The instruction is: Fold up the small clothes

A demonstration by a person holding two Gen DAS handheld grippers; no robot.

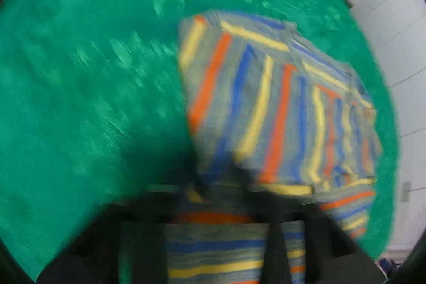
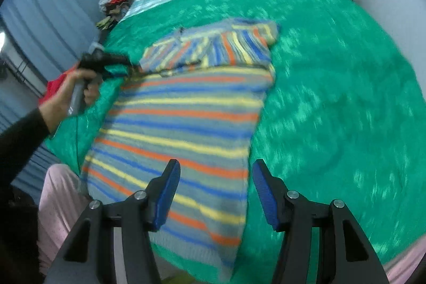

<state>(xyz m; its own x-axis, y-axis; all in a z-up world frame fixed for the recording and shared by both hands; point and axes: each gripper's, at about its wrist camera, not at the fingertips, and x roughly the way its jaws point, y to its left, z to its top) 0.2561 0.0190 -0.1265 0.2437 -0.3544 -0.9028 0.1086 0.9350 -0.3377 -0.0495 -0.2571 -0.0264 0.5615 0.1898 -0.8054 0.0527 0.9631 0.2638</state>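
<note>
Right wrist | right claw (image 2: 216,190) wide | left claw (image 2: 127,65) pinching striped sweater (image 2: 183,124) | no legible writing

Motion blur smears the left gripper (image 1: 221,177), hiding whether its jaws pinch the striped sweater (image 1: 279,103).

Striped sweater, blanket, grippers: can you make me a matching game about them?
Things:
1. striped sweater
2. blanket
3. right gripper
4. left gripper

States:
A. open, with blue pads
B. plain green, spread under everything
C. pinching the cloth's edge
D. lying flat, top part folded over

Pairs: 1-D, 2-B, 3-A, 4-C
</note>
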